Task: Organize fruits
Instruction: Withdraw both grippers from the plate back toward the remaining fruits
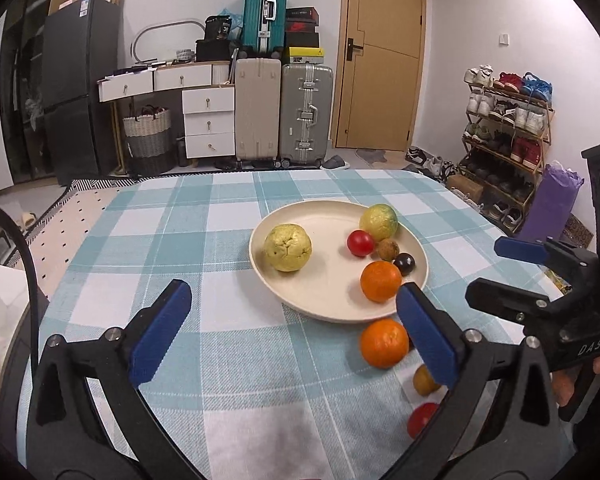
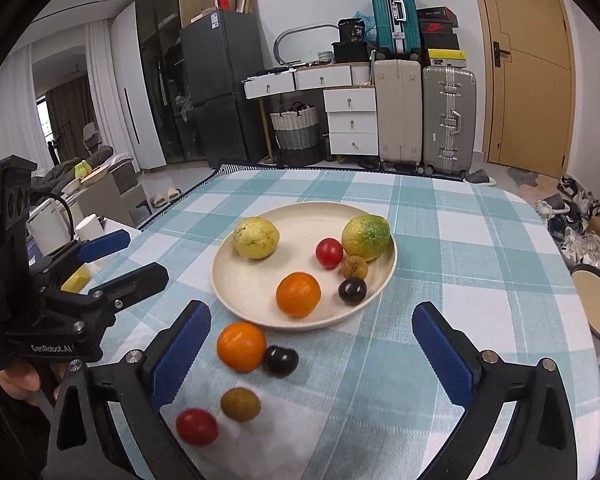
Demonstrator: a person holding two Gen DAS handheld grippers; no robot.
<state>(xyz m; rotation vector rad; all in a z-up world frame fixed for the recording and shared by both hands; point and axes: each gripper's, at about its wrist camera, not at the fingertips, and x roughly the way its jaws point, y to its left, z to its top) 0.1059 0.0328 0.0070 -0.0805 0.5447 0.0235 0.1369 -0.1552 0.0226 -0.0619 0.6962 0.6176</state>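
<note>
We see a table under a blue-and-white checked cloth (image 2: pixel 480 240); on it rest a round cream plate (image 2: pixel 236 292), a loose orange (image 2: pixel 241 346), dark plum (image 2: pixel 281 361), brown longan (image 2: pixel 240 404) and red tomato (image 2: pixel 196 426).

A: Left cam, what's on the plate (image 1: pixel 260 258)?

B: Cream plate on the checked cloth (image 1: pixel 160 240). Big yellow fruit (image 1: pixel 287 247) on its left side, yellow-green one (image 1: pixel 379 222) at the back, red tomato (image 1: pixel 360 243), small brown fruit (image 1: pixel 388 249), dark plum (image 1: pixel 404 264), orange (image 1: pixel 380 281) nr the front rim.

A: Off the plate?

B: 2nd orange (image 1: pixel 384 342) just in front of the rim; brown fruit (image 1: pixel 423 381) & red one (image 1: pixel 420 419) partly hidden behind the right finger.

A: Grippers?

B: Left gripper (image 1: pixel 292 324) spread wide, nothing between the pads. Right gripper (image 1: pixel 496 270) at the right edge, also apart, empty.
</note>
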